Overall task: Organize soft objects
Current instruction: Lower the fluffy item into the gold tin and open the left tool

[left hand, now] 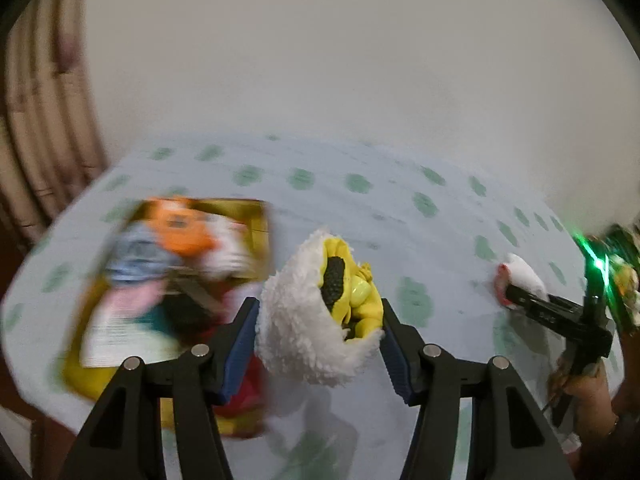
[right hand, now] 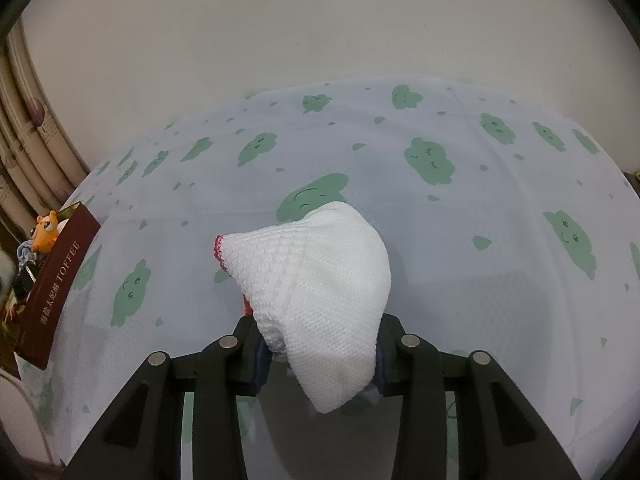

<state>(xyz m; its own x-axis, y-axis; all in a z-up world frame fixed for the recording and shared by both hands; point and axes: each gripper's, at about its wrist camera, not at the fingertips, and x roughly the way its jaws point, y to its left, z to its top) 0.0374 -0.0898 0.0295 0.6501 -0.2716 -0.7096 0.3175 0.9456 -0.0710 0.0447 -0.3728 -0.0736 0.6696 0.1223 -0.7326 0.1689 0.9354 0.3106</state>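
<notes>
Cloud-print tablecloth [right hand: 360, 152] beneath "TOFFEE" box [right hand: 56, 288]; left jaws around fluffy toy [left hand: 316, 312], right jaws gripping white cloth [right hand: 320, 292].

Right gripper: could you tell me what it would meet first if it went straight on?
Probably the tablecloth: the right gripper, shut on a white cloth, points down at a bare patch.
</notes>
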